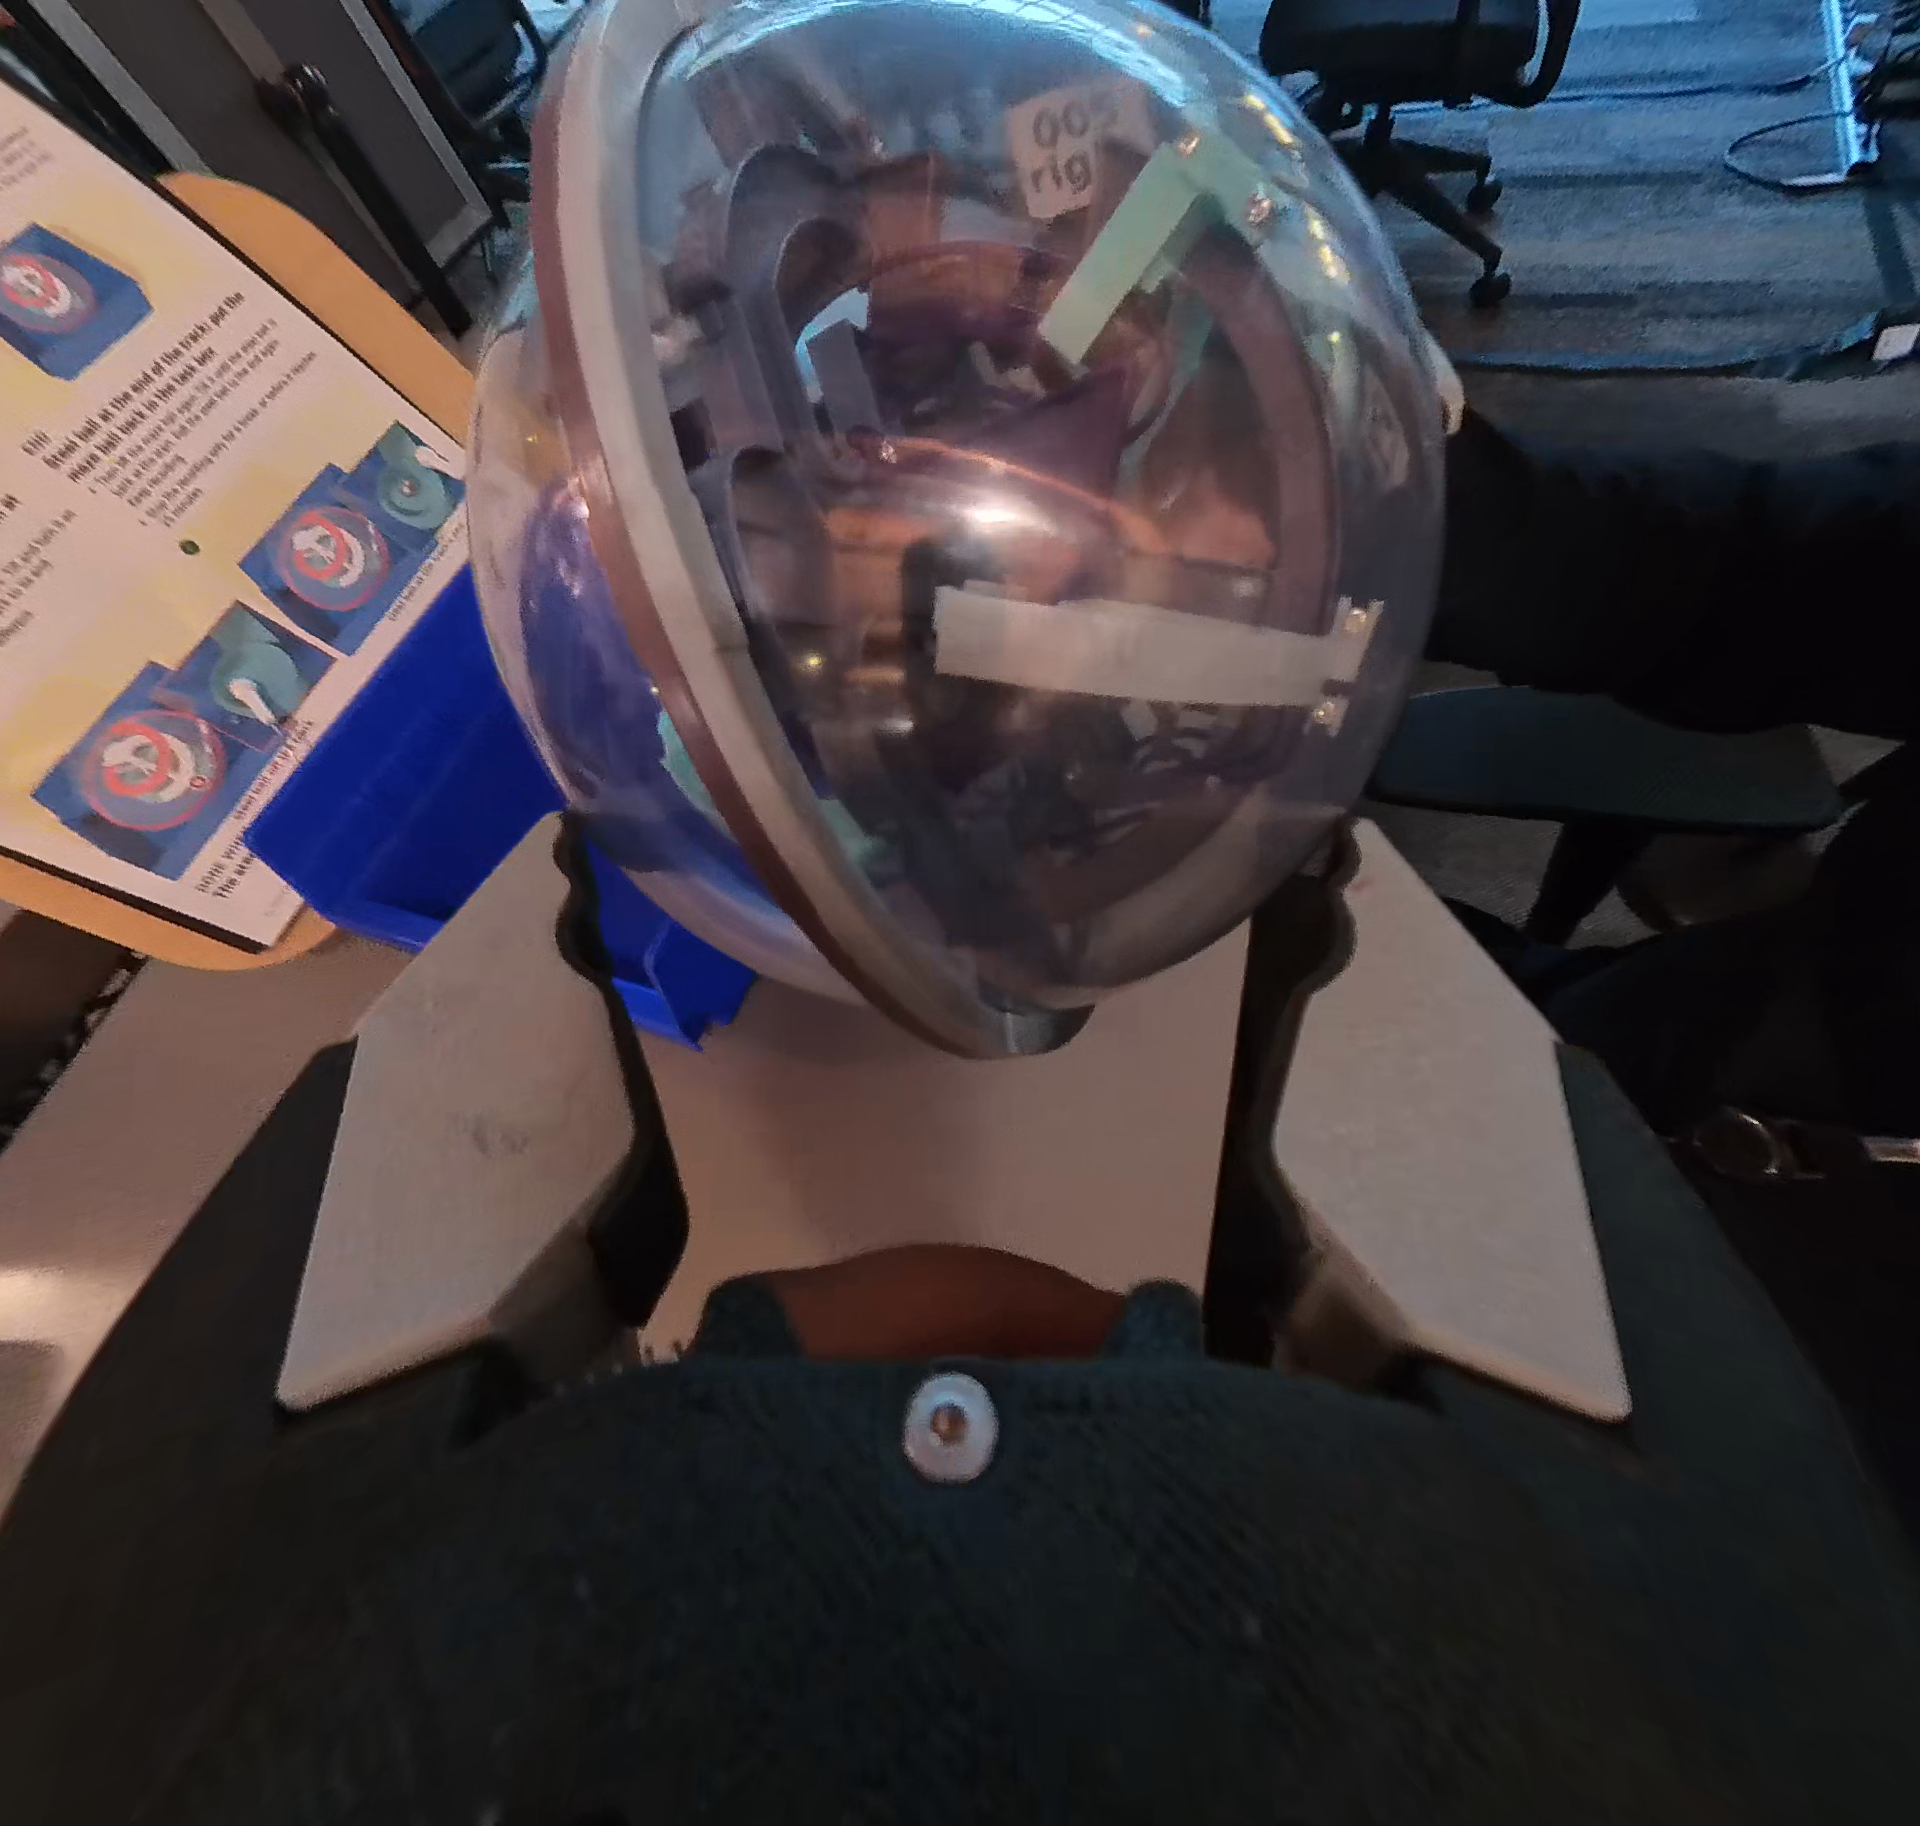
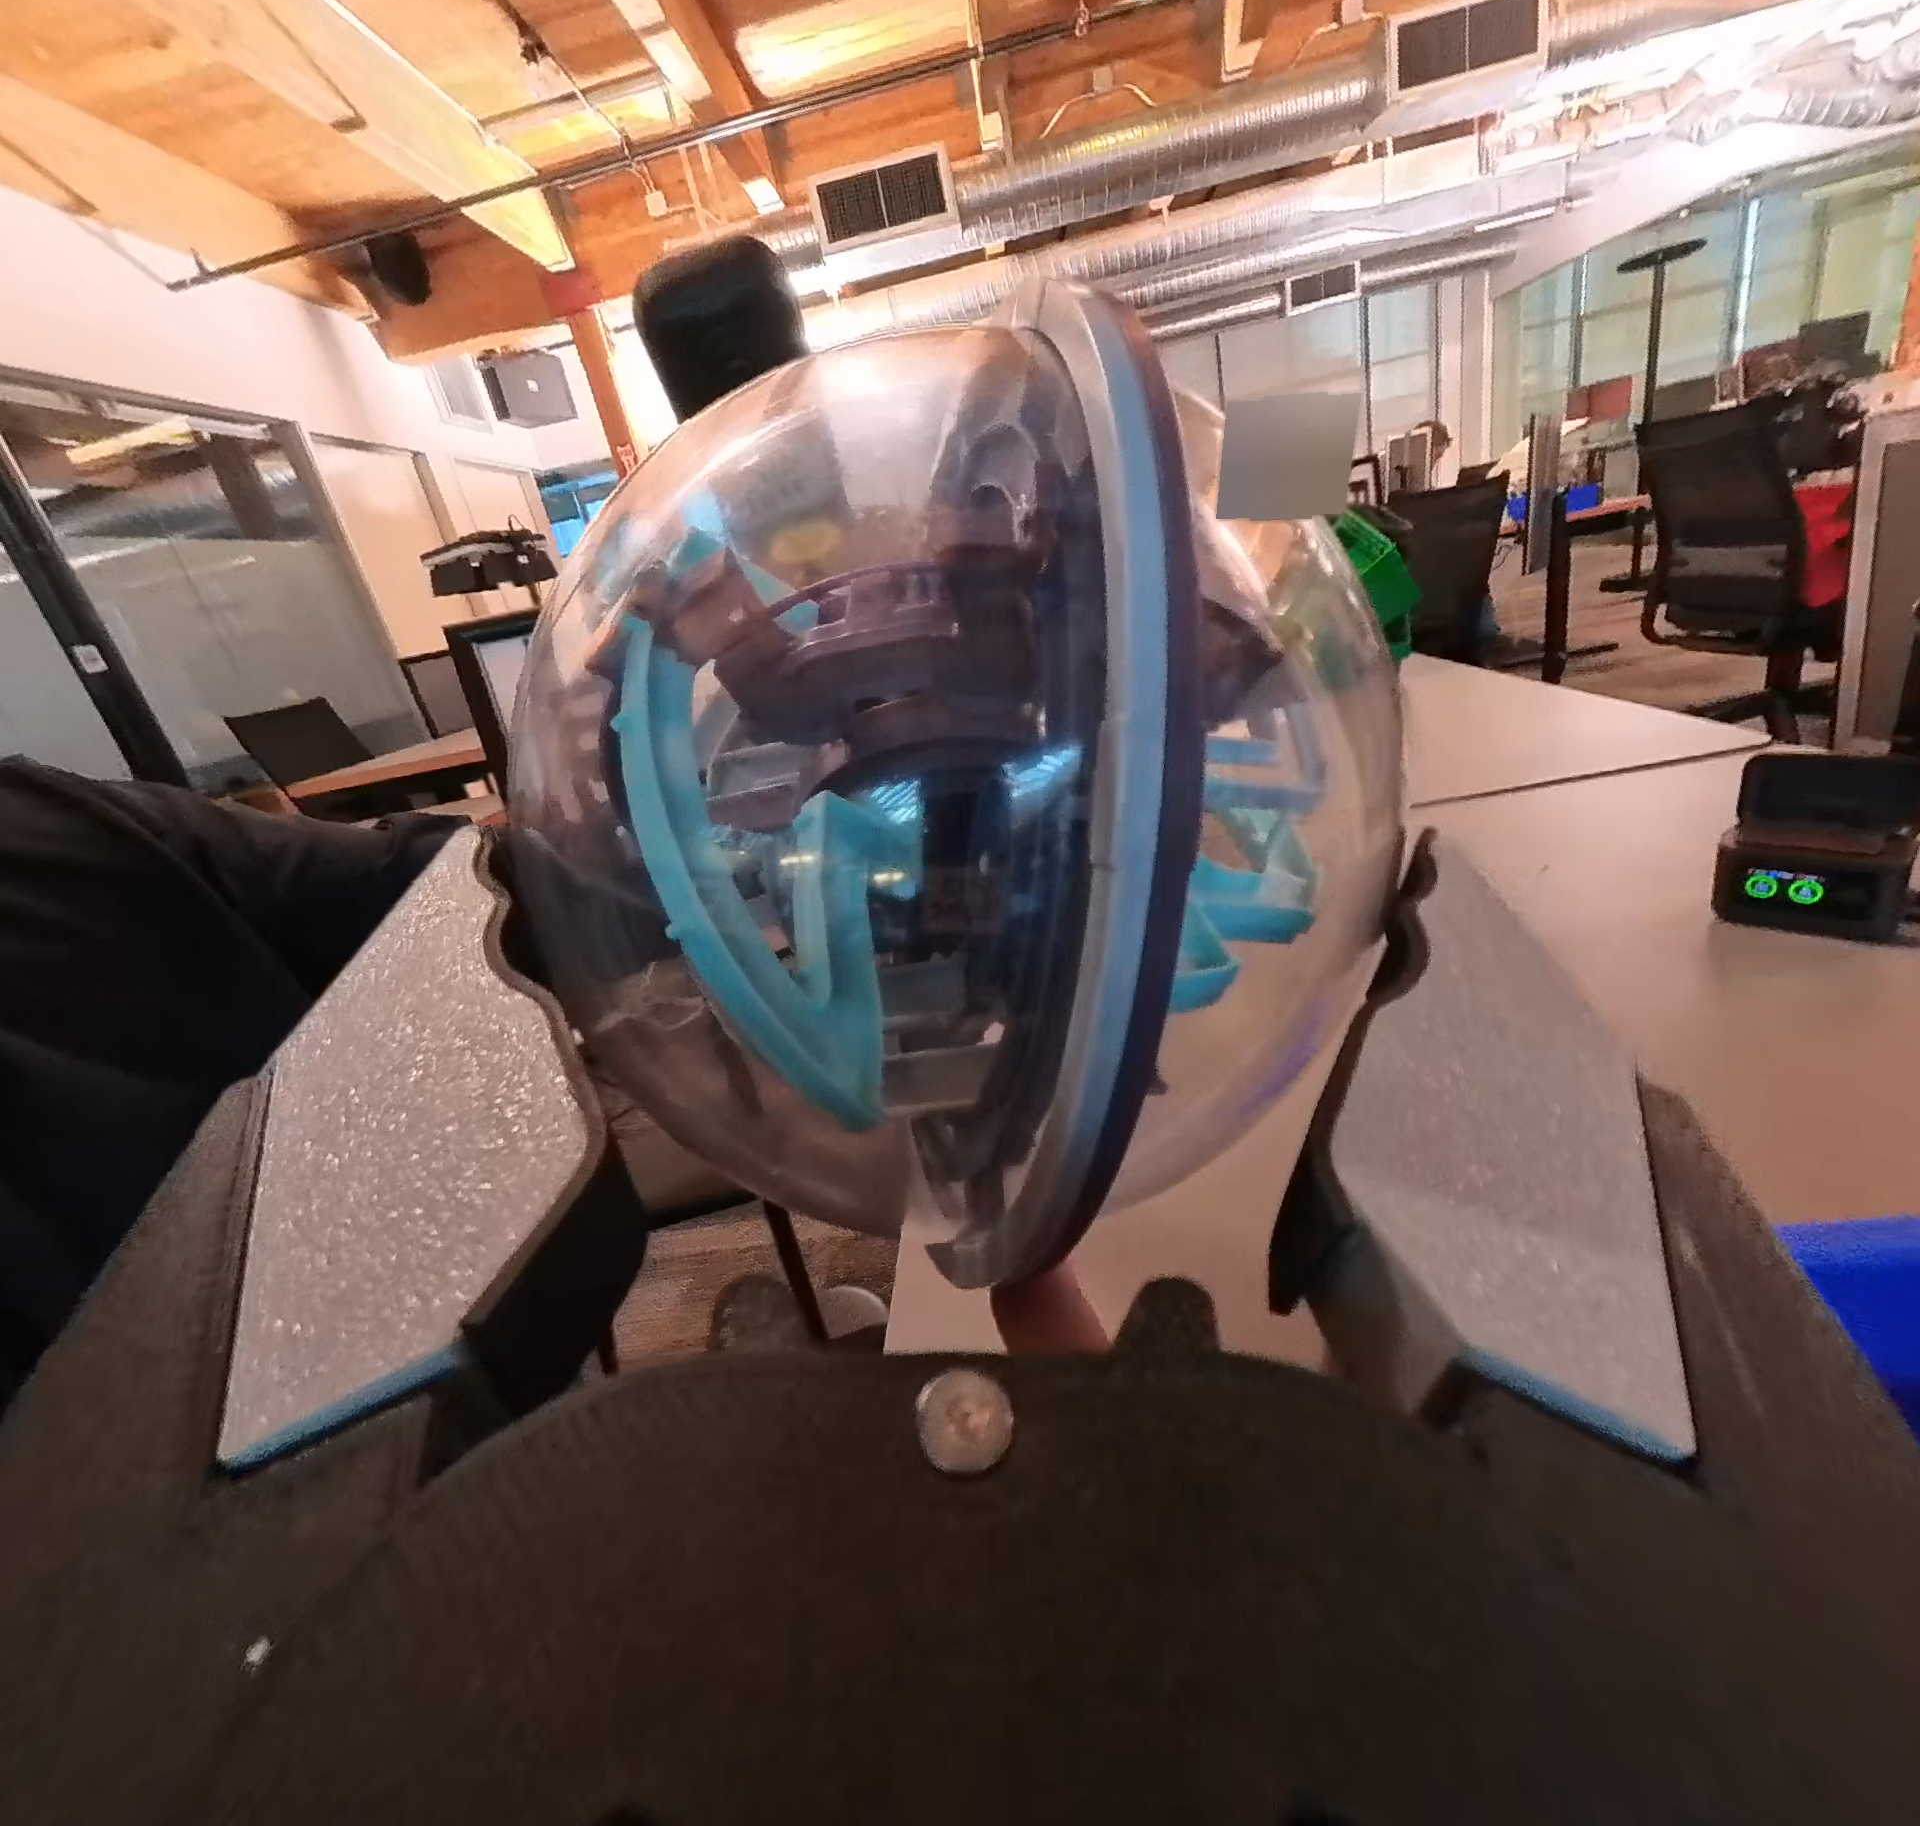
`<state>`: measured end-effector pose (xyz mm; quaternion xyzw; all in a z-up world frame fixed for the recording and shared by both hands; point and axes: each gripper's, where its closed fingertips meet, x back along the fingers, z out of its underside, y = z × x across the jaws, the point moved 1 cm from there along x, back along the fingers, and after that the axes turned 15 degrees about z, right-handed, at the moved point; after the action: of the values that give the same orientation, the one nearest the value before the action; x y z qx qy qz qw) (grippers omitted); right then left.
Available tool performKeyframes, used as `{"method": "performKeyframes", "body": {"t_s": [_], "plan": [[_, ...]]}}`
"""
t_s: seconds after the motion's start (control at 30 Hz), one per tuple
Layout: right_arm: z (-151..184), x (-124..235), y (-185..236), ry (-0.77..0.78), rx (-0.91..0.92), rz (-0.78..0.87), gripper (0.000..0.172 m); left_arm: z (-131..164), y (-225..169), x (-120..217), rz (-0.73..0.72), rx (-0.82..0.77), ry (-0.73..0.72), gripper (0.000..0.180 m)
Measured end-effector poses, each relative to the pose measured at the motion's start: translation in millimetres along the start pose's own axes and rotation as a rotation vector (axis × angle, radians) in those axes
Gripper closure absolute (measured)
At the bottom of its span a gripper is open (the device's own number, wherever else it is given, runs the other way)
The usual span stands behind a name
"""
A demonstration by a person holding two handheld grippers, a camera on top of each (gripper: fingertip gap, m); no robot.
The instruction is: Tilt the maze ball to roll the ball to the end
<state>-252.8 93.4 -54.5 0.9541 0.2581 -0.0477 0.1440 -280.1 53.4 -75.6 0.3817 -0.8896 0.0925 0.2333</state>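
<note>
As both hand-held grippers (image 1: 956, 841) (image 2: 956, 903) clamp it, clear maze ball (image 1: 987, 488) (tilted) aloft.

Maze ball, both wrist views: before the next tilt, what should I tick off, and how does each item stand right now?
1. Left hand-held gripper grips the maze ball: ok, its dark fingertips sit against the lower shell on both sides.
2. Right hand-held gripper grips it: ok, both fingertips press the shell.
3. Sphere lifted clear of the table: ok.
4. Seam ring closed: ok, no gap seen.
5. Small ball's place on the track: cannot tell, blur and reflections hide it.
6. Blue bin clear of the sphere: cannot tell, it lies close behind the left side.
</note>
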Motion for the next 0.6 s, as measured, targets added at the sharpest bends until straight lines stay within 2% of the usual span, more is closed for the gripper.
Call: {"method": "performKeyframes", "body": {"t_s": [0.6], "plan": [[74,-7,-25,0.085,-0.208,0.027,0.016,71,4,-21,0.079,0.197,-0.066,0.047]]}}
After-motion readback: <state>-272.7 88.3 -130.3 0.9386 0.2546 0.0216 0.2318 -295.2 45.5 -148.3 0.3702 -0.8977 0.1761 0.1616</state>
